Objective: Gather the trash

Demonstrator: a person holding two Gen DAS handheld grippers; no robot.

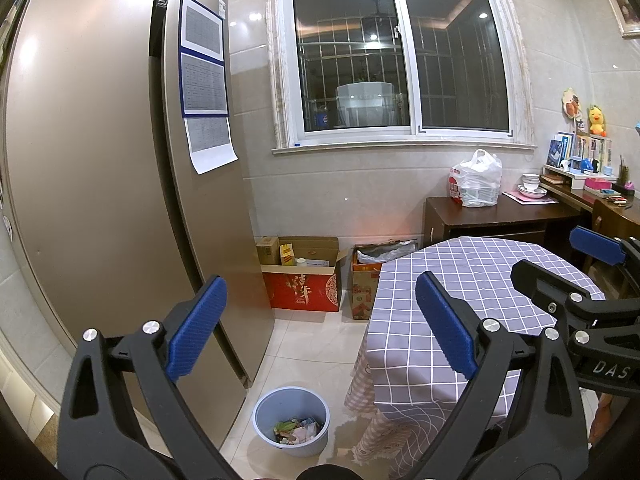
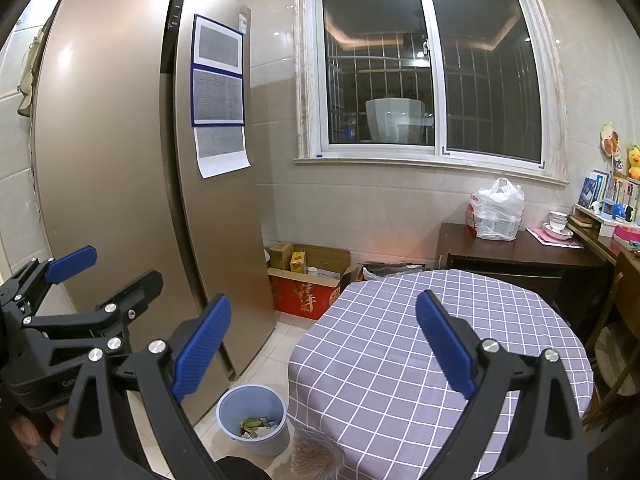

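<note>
A light blue bin (image 1: pixel 262 408) (image 2: pixel 229 414) stands on the tiled floor between the fridge and the table, with wrappers and paper trash (image 1: pixel 298 430) (image 2: pixel 256 426) in its bottom. My left gripper (image 1: pixel 322 320) is open and holds nothing; it hangs high above the bin, and in the right wrist view it (image 2: pixel 100 276) shows at the left edge. My right gripper (image 2: pixel 324 340) is also open with nothing in it, held above the near edge of the round table (image 1: pixel 480 264) (image 2: pixel 360 360); it (image 1: pixel 568 264) appears at the right in the left wrist view.
A tall bronze fridge (image 1: pixel 100 160) (image 2: pixel 120 140) fills the left. Open cardboard boxes (image 1: pixel 304 276) (image 2: pixel 308 280) sit by the wall under the window. A dark cabinet (image 1: pixel 500 216) carries a white plastic bag (image 1: pixel 478 180). A wooden chair (image 2: pixel 612 340) stands right of the table.
</note>
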